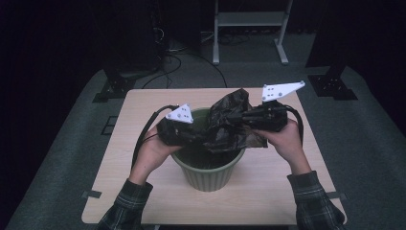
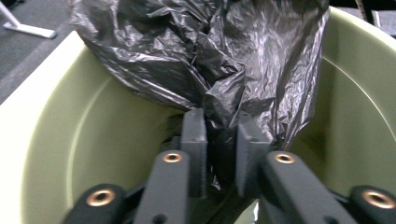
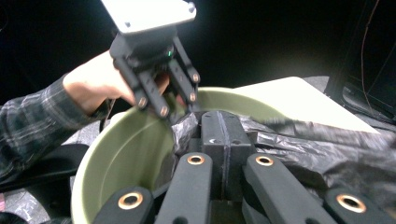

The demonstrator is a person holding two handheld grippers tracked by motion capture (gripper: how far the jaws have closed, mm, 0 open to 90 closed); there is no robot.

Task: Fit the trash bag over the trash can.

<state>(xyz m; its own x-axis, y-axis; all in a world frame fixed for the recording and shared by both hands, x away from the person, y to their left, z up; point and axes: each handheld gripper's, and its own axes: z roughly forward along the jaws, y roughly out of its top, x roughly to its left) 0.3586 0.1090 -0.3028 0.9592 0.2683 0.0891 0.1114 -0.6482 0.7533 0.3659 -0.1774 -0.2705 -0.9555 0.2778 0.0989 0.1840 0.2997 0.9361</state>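
A crumpled black plastic bag (image 1: 230, 120) hangs over the mouth of a pale green bin (image 1: 208, 178) standing in the middle of the table. My left gripper (image 1: 196, 136) is at the bin's left rim, and in the left gripper view its jaws (image 2: 220, 135) are shut on a bunched fold of the bag (image 2: 224, 51) inside the bin (image 2: 70, 140). My right gripper (image 1: 234, 117) comes in from the right, a little higher. Its pads (image 3: 223, 126) are pressed together with the bag's thin film (image 3: 317, 154) pinched between them. The left gripper (image 3: 180, 105) shows beyond, over the bin (image 3: 126, 154).
The light wooden table (image 1: 268, 191) has bare surface all around the bin. On the carpet behind it stand a white metal frame (image 1: 249, 28) and black stand feet (image 1: 110, 88) (image 1: 332, 84), with cables (image 1: 167, 62) trailing on the floor.
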